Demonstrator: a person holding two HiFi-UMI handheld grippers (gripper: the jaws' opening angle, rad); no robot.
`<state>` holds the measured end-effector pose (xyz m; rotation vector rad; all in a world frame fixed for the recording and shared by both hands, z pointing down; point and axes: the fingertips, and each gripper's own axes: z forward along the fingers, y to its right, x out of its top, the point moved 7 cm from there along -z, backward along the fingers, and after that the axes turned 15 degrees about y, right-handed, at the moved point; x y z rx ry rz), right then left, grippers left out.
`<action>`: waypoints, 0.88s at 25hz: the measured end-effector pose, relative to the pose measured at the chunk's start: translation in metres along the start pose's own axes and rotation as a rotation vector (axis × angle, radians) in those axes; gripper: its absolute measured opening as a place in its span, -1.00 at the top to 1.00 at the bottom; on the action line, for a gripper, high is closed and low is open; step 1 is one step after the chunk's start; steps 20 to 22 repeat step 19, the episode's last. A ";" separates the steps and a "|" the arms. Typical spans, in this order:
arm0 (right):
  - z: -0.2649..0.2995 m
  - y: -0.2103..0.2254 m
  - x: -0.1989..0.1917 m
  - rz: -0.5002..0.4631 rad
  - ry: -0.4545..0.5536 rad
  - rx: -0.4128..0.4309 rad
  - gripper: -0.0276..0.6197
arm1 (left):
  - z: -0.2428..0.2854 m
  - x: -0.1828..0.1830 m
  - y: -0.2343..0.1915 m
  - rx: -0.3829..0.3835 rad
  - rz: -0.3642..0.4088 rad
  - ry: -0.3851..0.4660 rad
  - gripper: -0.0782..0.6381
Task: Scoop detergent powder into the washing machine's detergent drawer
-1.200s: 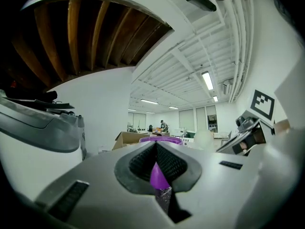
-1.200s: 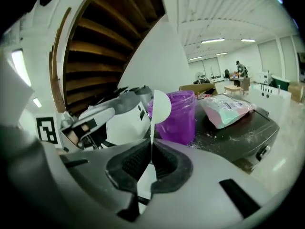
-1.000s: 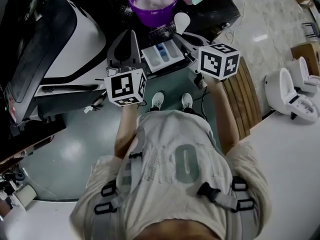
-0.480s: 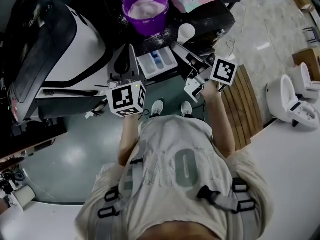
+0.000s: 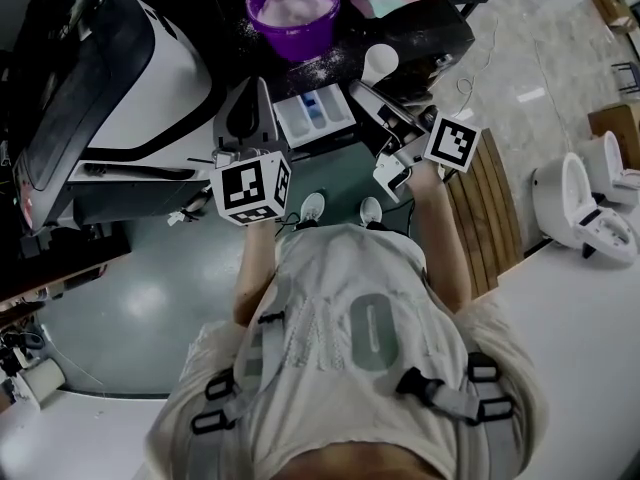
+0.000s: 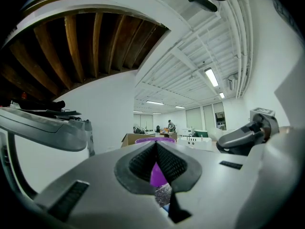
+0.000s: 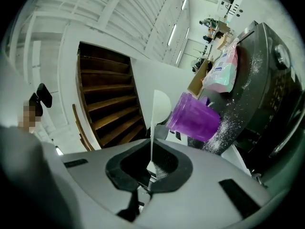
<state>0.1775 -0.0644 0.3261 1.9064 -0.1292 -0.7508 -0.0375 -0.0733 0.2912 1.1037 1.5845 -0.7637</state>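
Since a second ago the right gripper [image 5: 362, 90] has rolled sideways, holding the white scoop [image 5: 380, 61] right of the purple bowl [image 5: 292, 8]. The open drawer [image 5: 315, 116] lies just below that bowl. The left gripper [image 6: 155, 144] has its fingers pressed together, empty. The right gripper's fingers [image 7: 174, 163] pinch the scoop's handle beside the bowl.

A large open indoor hall is shown, set up as an appliance test or display space rather than a home. A washing machine [image 5: 150, 88] is seen at the head view's upper left on a glossy green floor [image 5: 150, 288], with loose toilets [image 5: 585, 203] parked at the right edge on a white surface. In the left gripper view a white beamed ceiling with strip lights [image 6: 210, 77], the underside of a wooden staircase [image 6: 81, 46], a cardboard box [image 6: 136, 138] and a distant person [image 6: 168, 124] are visible.
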 end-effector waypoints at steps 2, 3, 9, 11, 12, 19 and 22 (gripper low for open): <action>0.000 0.000 0.000 0.004 0.002 -0.001 0.90 | 0.000 0.000 0.000 0.001 -0.001 0.000 0.73; -0.001 0.000 0.001 0.006 0.003 -0.001 0.90 | 0.000 0.001 -0.001 0.001 -0.001 0.002 0.73; -0.001 -0.001 0.002 0.000 0.000 -0.007 0.90 | 0.002 0.002 0.000 0.000 -0.006 0.010 0.73; 0.000 -0.002 0.002 -0.005 0.000 -0.004 0.90 | 0.002 0.002 -0.001 -0.002 -0.007 0.011 0.73; 0.001 -0.002 0.002 -0.007 0.000 -0.003 0.90 | 0.002 0.002 -0.001 -0.002 -0.007 0.011 0.73; 0.006 -0.004 0.002 -0.014 -0.005 -0.001 0.90 | 0.003 0.003 -0.004 0.002 -0.008 0.020 0.73; 0.006 -0.004 0.002 -0.014 -0.005 -0.001 0.90 | 0.003 0.003 -0.004 0.002 -0.008 0.020 0.73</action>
